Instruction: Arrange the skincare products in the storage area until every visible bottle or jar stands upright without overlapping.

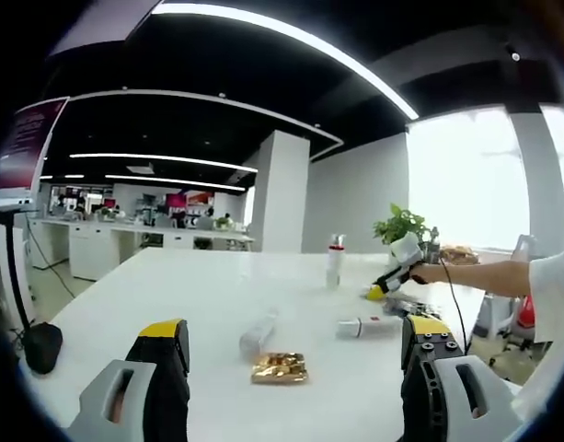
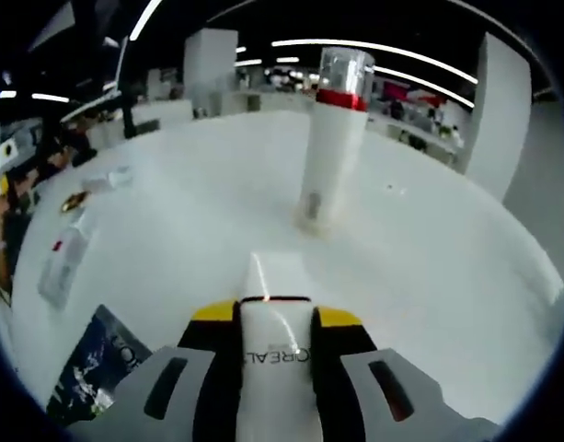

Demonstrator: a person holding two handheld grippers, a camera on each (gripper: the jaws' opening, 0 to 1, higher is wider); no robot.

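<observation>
A white bottle (image 2: 335,138) with a red band and clear cap stands upright on the white table (image 2: 429,249), just ahead of my right gripper (image 2: 277,318). That gripper is shut on a white tube (image 2: 270,285) printed L'OREAL, whose tip points at the bottle. In the left gripper view the same upright bottle (image 1: 334,261) stands mid-table, and the right gripper (image 1: 390,276), held by a person's hand, hovers just to its right. My left gripper (image 1: 295,345) is open and holds nothing. A clear bottle (image 1: 258,333) lies on its side, beside a white box (image 1: 364,326) lying flat.
A gold packet (image 1: 280,368) lies near the clear bottle. A dark blue packet (image 2: 97,368) and the white box (image 2: 61,262) lie left of the right gripper. A potted plant (image 1: 401,223) stands at the table's far side. The person's arm (image 1: 484,274) reaches in from the right.
</observation>
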